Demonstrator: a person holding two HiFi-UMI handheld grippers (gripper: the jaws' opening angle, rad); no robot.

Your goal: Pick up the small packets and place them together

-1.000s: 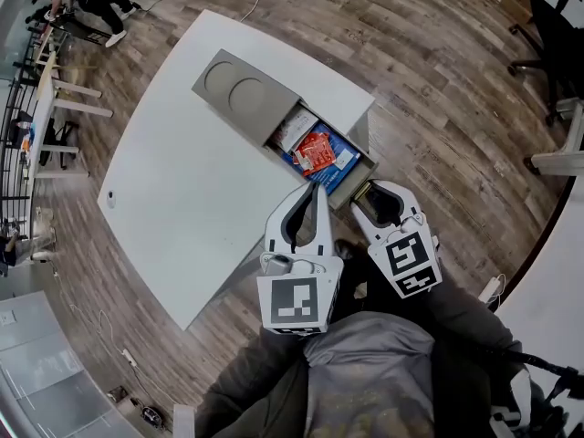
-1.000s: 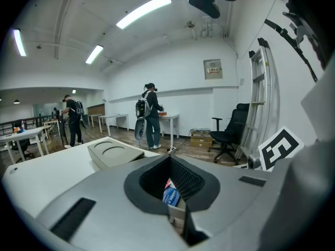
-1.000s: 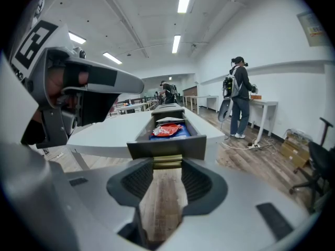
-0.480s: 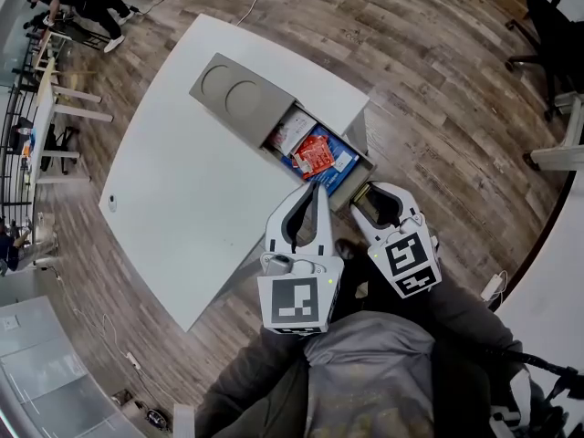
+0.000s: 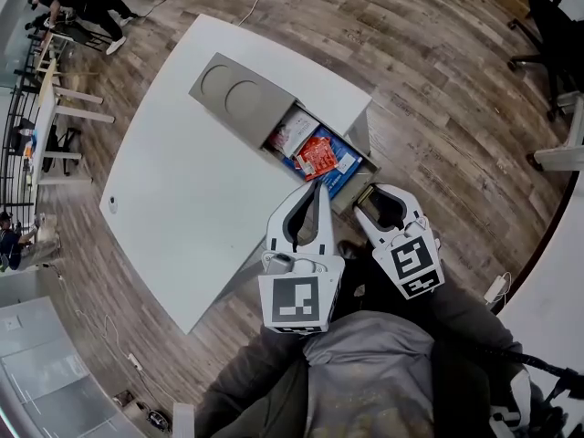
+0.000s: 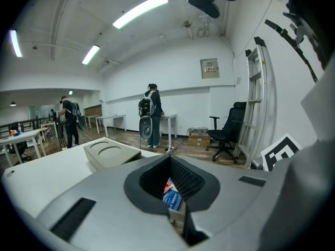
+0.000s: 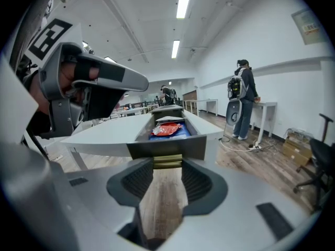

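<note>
An open grey drawer (image 5: pixel 354 188) sticks out of a grey box (image 5: pixel 239 94) on the white table. In it lie a red packet (image 5: pixel 317 153), a blue packet (image 5: pixel 339 176) and a white packet (image 5: pixel 294 130). My right gripper (image 5: pixel 365 195) is at the drawer's front end, with its jaws closed on the brass drawer handle (image 7: pixel 167 162). The red packet (image 7: pixel 167 129) shows beyond the drawer front (image 7: pixel 167 148). My left gripper (image 5: pixel 319 190) hovers shut and empty just before the drawer. The blue packet (image 6: pixel 172 195) shows through the gap behind its tips (image 6: pixel 168 157).
The white table (image 5: pixel 182 181) stretches left of the box, its near edge by my legs. Wooden floor surrounds it. A person (image 7: pixel 243 98) stands at a desk by the far wall. An office chair (image 6: pixel 227 135) and a ladder (image 6: pixel 259 98) stand to the right.
</note>
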